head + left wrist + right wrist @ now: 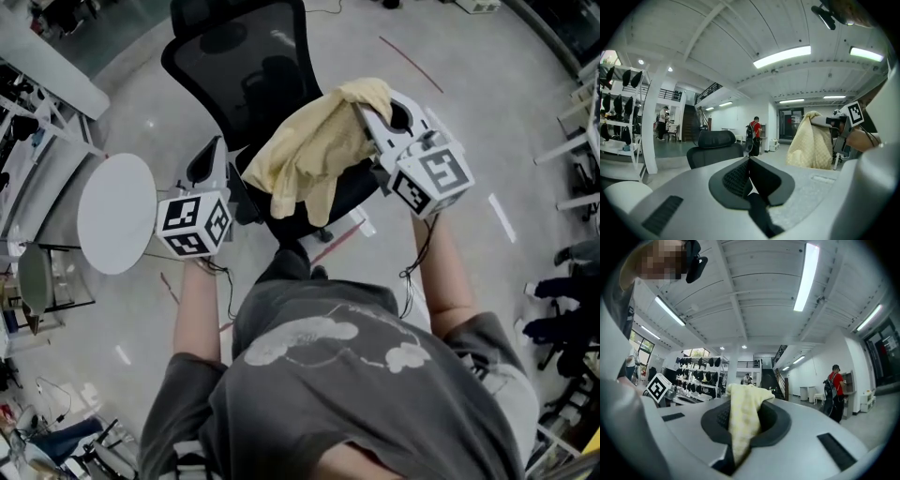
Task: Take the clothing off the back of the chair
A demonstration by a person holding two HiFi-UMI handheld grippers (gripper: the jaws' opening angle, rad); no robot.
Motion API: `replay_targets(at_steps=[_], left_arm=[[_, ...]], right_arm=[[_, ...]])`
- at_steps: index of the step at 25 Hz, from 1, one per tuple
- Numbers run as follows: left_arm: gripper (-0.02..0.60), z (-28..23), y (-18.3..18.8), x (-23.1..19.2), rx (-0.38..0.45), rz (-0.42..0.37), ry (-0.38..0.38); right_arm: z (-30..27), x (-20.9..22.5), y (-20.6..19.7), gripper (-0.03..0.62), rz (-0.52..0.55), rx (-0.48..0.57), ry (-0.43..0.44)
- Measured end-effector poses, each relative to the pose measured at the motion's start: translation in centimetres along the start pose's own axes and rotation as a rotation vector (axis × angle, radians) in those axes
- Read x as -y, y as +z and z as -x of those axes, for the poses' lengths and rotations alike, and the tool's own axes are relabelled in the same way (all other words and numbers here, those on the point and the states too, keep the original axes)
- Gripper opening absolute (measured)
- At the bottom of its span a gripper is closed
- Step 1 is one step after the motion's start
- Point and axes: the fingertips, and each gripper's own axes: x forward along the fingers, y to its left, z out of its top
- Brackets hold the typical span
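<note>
A pale yellow garment hangs from my right gripper, which is shut on its upper edge. It dangles over the seat of the black office chair, apart from the mesh back. In the right gripper view the cloth is pinched between the pads and drapes toward the camera. My left gripper is left of the seat, jaws together with nothing between them. In the left gripper view its pads meet, with the chair ahead and the garment hanging at the right.
A round white table stands on the floor left of the chair. Shelves with dark items line the left wall. A person in red stands far off. Desks and chair legs crowd the right edge.
</note>
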Motion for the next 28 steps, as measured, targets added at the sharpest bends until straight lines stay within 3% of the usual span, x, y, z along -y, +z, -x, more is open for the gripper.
replay_targets(at_steps=[5,12,28], left_arm=[[0.0,1.0,-2.0,0.0,-0.03,0.01,-0.019],[0.0,0.6,-3.6,0.2,-0.061,0.042,-0.071],[0.0,8.5,-5.2,-4.0,-0.075,0.053,-0.18]], right_arm=[[0.8,-2.1,-5.4,0.02,-0.067,-0.097,-0.009],[1.8,-3.1,-9.1,0.02,-0.131,-0.191,-0.058],[3.8,-11.7,-8.8,0.02,-0.158,-0.224,-0.231]])
